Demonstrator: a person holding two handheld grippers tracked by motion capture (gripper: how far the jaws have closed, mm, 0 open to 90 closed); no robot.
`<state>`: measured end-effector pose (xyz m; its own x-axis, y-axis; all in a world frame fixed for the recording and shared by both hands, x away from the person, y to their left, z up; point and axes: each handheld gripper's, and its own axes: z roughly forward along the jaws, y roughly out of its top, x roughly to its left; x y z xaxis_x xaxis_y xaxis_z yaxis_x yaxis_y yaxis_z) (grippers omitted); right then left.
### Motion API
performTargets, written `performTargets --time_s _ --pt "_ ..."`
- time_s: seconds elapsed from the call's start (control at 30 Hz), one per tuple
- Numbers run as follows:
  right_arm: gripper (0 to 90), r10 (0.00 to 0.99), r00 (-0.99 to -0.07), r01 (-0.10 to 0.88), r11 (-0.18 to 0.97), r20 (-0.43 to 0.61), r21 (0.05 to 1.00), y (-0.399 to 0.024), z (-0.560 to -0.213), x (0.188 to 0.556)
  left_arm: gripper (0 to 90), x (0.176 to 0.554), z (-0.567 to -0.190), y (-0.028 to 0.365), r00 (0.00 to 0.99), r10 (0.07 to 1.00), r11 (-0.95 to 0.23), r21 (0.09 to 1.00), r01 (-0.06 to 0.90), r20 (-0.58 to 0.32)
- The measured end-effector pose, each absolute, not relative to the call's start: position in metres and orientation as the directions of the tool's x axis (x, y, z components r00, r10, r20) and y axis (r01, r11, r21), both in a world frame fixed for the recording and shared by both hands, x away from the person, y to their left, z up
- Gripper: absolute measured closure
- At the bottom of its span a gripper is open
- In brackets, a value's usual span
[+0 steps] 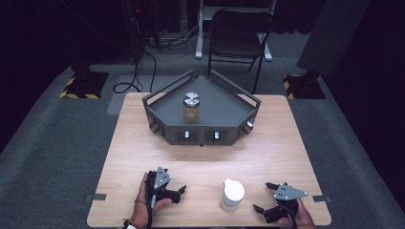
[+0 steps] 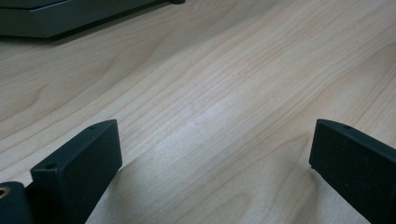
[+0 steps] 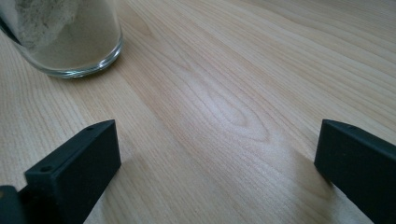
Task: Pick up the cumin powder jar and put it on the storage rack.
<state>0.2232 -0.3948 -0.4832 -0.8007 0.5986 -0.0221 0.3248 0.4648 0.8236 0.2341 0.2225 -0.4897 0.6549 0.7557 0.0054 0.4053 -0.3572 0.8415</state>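
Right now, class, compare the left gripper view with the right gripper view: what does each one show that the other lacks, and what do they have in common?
Left gripper view alone: the dark grey tray's edge at the top left corner. Right gripper view alone: the base of a clear glass jar holding pale powder, standing on the wood at the upper left. Shared: the light wooden table, and each tool's own two black jaws spread wide with nothing between them, left tool and right tool.

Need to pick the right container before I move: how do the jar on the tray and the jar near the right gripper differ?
The tray jar has a flat silver lid; the near jar has a white top with a spout. The tray jar holds brown contents; the near jar holds pale powder. One stands in the grey tray, the other on the table. Both are upright.
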Motion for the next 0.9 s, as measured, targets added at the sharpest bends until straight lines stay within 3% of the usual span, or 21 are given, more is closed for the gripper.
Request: performTargets --time_s 0.9 --pt "0.0 0.586 -0.810 0.319 0.469 -0.020 0.823 -0.3958 -0.4832 0.2248 1.1 0.2316 -0.4912 0.2175 0.639 0.769 -0.353 0.840 0.413 0.009"
